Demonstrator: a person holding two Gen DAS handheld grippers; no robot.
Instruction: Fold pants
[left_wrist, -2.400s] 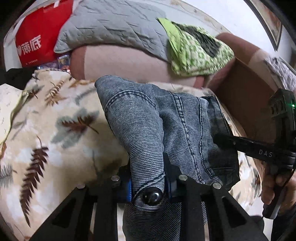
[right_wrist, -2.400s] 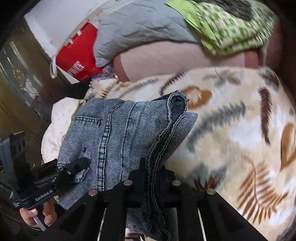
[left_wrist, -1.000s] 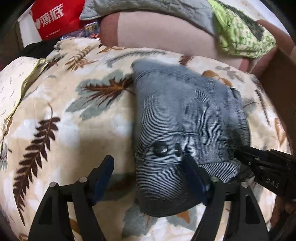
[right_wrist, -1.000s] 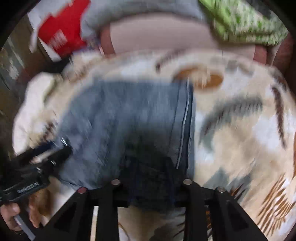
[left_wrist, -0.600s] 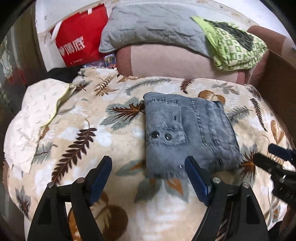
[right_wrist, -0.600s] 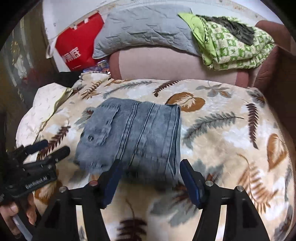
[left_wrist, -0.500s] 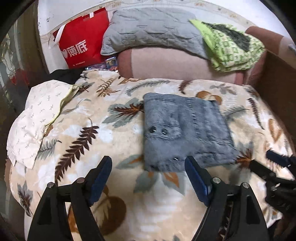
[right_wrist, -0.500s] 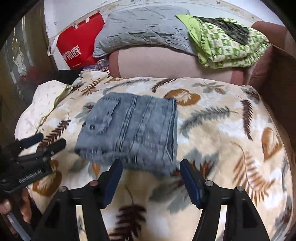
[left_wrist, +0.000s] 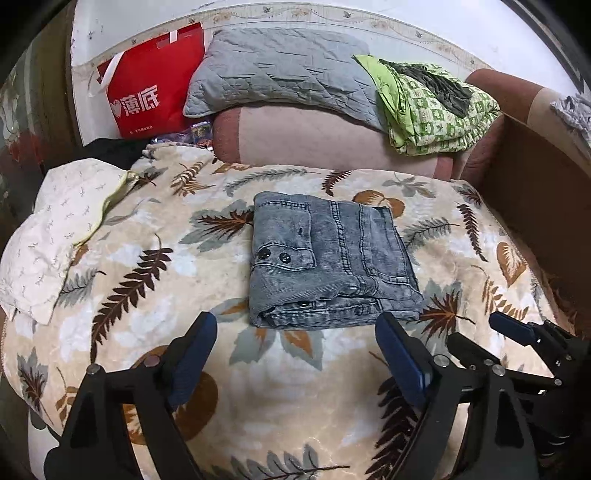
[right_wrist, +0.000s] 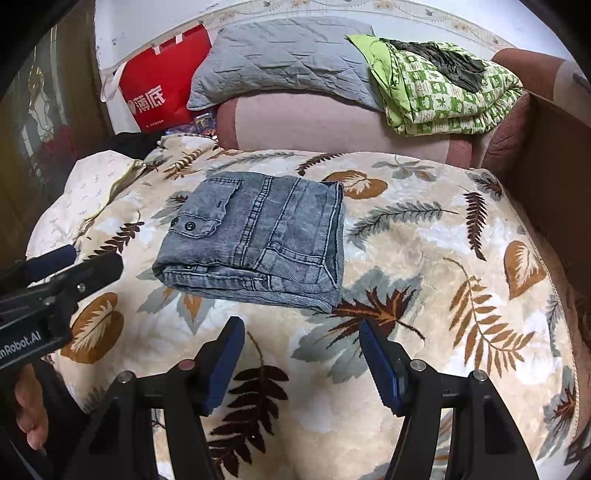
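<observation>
Left gripper (left_wrist: 291, 339): jaws spread wide, grasping nothing, held above the blanket just short of the pants' near edge.
Right gripper (right_wrist: 302, 341): jaws likewise released and empty, apart from the denim.
Pants (left_wrist: 327, 258): grey-blue denim, folded into a compact rectangle, lying flat mid-blanket; buttoned pocket flap on top, layered edges facing the grippers.
Blanket (left_wrist: 155, 280): cream, leaf-patterned, spread under the pants.
Beyond: pink bolster (left_wrist: 325, 136) carrying a grey quilted pillow (left_wrist: 280, 70) and a green patterned bundle (left_wrist: 436, 107); red bag (left_wrist: 151, 99) at far left.
</observation>
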